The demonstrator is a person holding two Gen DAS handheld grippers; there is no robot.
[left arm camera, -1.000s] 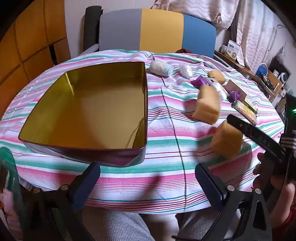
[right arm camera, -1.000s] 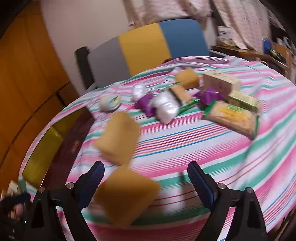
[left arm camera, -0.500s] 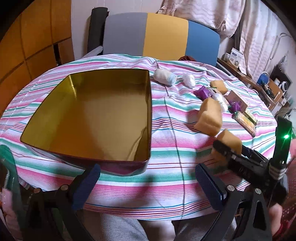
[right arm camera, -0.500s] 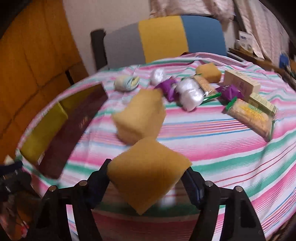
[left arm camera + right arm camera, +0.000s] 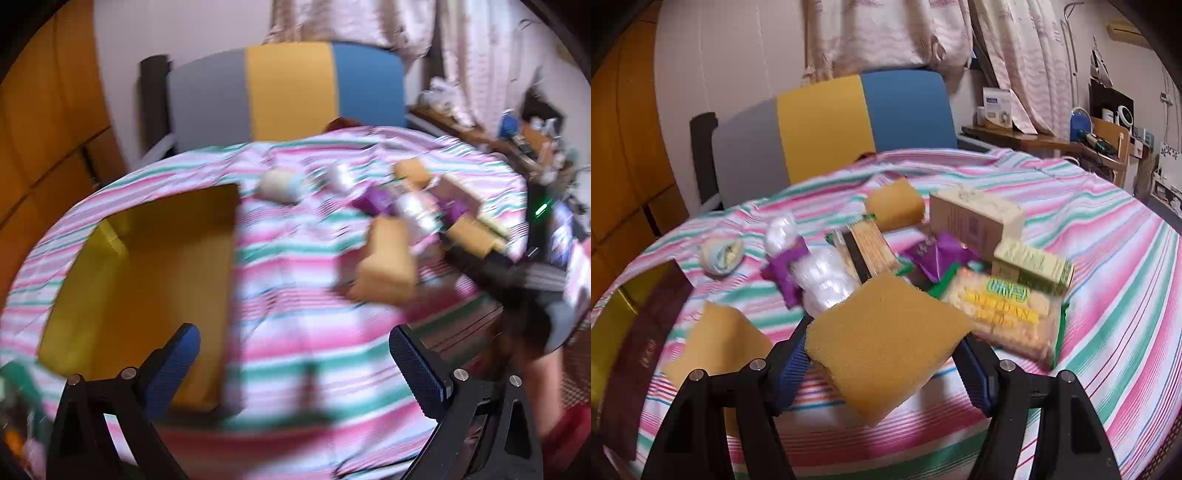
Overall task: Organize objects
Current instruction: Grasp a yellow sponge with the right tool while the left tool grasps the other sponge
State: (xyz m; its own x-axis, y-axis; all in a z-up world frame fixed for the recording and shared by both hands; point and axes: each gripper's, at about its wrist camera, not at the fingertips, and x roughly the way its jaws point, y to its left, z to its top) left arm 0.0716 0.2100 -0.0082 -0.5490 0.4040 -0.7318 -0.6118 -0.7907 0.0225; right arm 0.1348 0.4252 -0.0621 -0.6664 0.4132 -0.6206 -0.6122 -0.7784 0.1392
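Observation:
My right gripper (image 5: 882, 365) is shut on a yellow sponge (image 5: 882, 336), which is held above the striped tablecloth (image 5: 1108, 280), both pads pressing its sides. A second sponge (image 5: 716, 339) lies on the cloth just left of it, and a third sponge (image 5: 895, 205) sits farther back. The left wrist view is blurred. In it my left gripper (image 5: 293, 354) stands open and empty above the cloth, just right of the open gold tin (image 5: 147, 277). The held sponge (image 5: 472, 236) and the right gripper's black body show there at the right.
Behind the held sponge lie a cracker pack (image 5: 1004, 314), a green box (image 5: 1032, 266), a beige box (image 5: 975, 221), purple wrappers (image 5: 934, 254), white packets (image 5: 823, 277) and a rolled cloth (image 5: 720, 253). A grey, yellow and blue chair (image 5: 849, 122) stands behind the table.
My right gripper closed on the near sponge and lifted it off the cloth. The left gripper stayed open and moved, so the tin now sits lower and farther left in its view.

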